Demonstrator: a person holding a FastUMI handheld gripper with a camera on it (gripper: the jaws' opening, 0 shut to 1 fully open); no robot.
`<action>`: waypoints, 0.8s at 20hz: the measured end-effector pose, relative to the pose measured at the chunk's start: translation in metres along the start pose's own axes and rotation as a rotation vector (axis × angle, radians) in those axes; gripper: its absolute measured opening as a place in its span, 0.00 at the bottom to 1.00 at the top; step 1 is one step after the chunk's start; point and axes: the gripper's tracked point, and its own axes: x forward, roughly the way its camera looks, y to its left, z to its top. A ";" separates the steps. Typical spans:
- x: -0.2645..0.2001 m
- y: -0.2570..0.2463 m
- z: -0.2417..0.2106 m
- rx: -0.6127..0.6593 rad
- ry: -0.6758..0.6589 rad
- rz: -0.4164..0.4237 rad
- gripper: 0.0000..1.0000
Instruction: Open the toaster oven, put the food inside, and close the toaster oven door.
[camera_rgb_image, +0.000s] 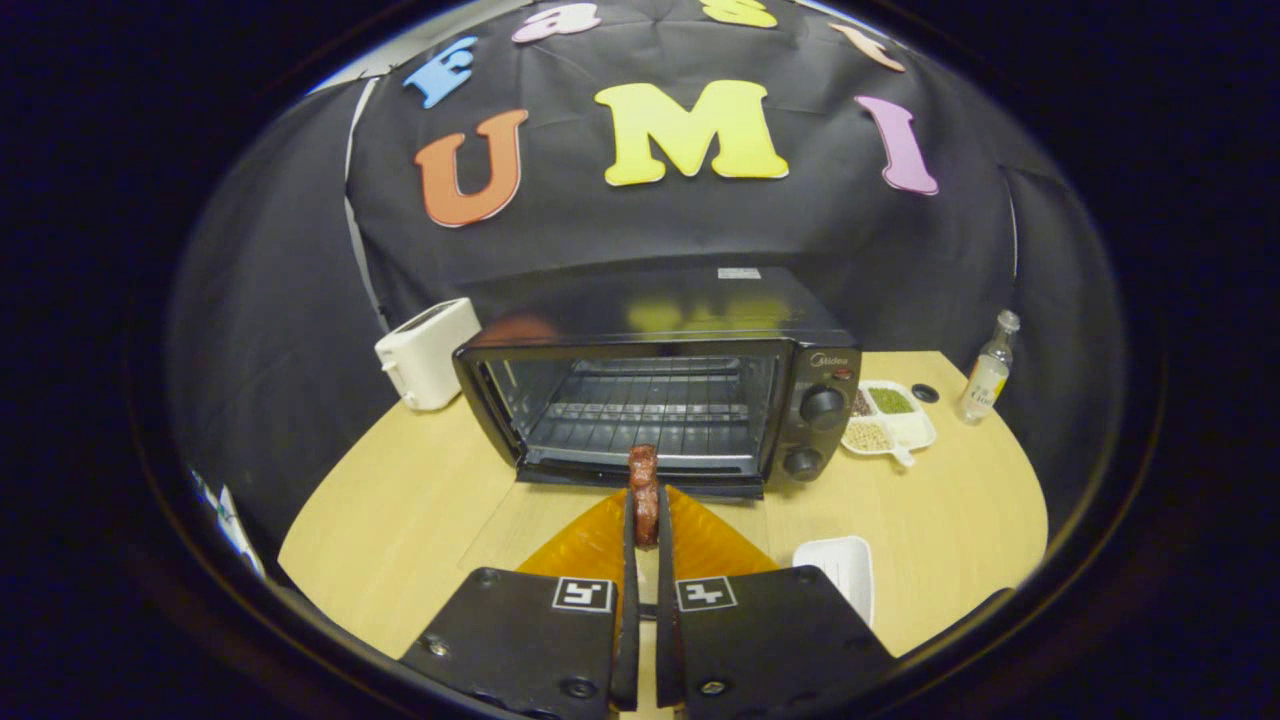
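The black toaster oven (660, 385) stands on the wooden table (400, 520) with its mouth open, and I see the wire rack (640, 410) inside. My gripper (645, 528) is shut on a reddish-brown piece of food (643, 480), which sticks up from the fingertips just ahead of the oven's lower edge. Under the fingers lies an orange, ribbed, see-through surface (705, 545) that reaches from the oven's front toward me; I cannot tell whether it is the lowered door.
A white toaster (425, 352) sits left of the oven. To its right are a divided white dish (905, 430) of grains, a black cap (925, 393) and a small bottle (988, 378). A white tray (838, 570) lies near my right finger.
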 end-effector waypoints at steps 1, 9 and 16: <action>0.007 0.001 0.002 0.029 -0.019 -0.007 0.10; 0.058 0.011 0.027 0.352 -0.201 0.039 0.10; 0.109 0.012 0.034 0.655 -0.293 0.150 0.10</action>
